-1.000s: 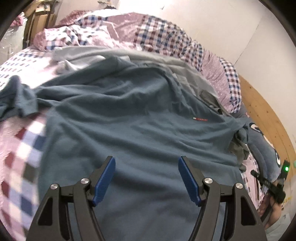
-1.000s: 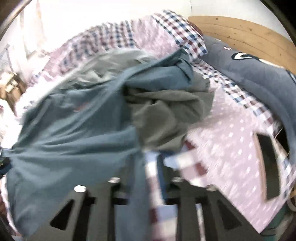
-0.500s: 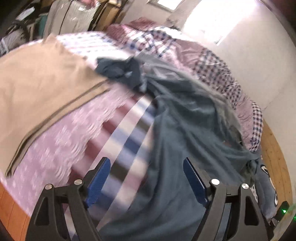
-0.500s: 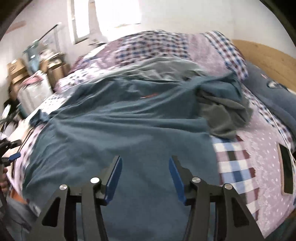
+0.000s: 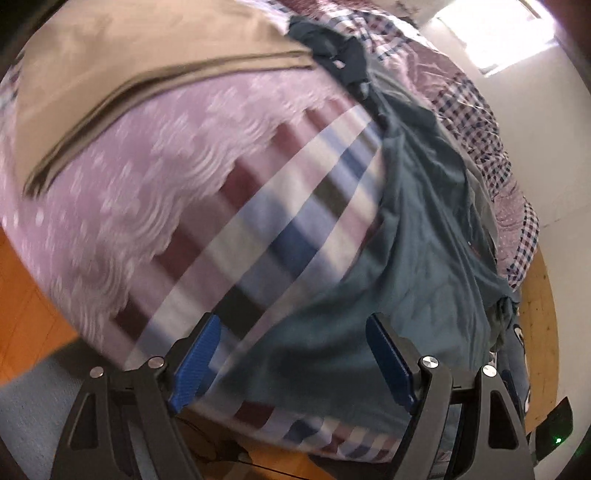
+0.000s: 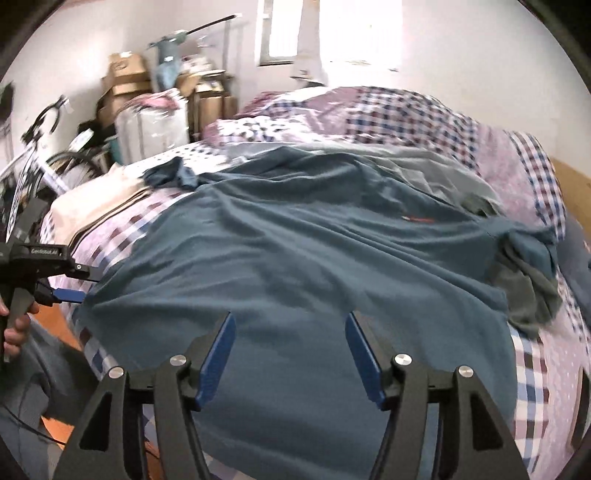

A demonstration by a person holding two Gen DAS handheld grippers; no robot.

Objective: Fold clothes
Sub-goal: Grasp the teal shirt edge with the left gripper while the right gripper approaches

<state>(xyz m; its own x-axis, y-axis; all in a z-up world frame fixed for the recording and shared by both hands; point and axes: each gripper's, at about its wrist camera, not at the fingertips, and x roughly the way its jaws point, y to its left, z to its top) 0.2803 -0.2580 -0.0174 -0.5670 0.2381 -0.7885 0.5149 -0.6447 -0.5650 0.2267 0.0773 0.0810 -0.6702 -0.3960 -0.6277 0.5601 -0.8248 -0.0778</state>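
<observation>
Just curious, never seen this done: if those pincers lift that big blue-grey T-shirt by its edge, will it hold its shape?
Probably not. The blue-grey T-shirt lies rippled over the bed, so it should droop. Its sleeve is already bunched, so it may crumple further.

The left wrist view looks from low at the bed's (image 5: 229, 192) near corner, close, along the mattress. The right wrist view sits higher, facing across the bed toward the window (image 6: 332, 33). Both share the blue shirt (image 6: 295, 258).
</observation>
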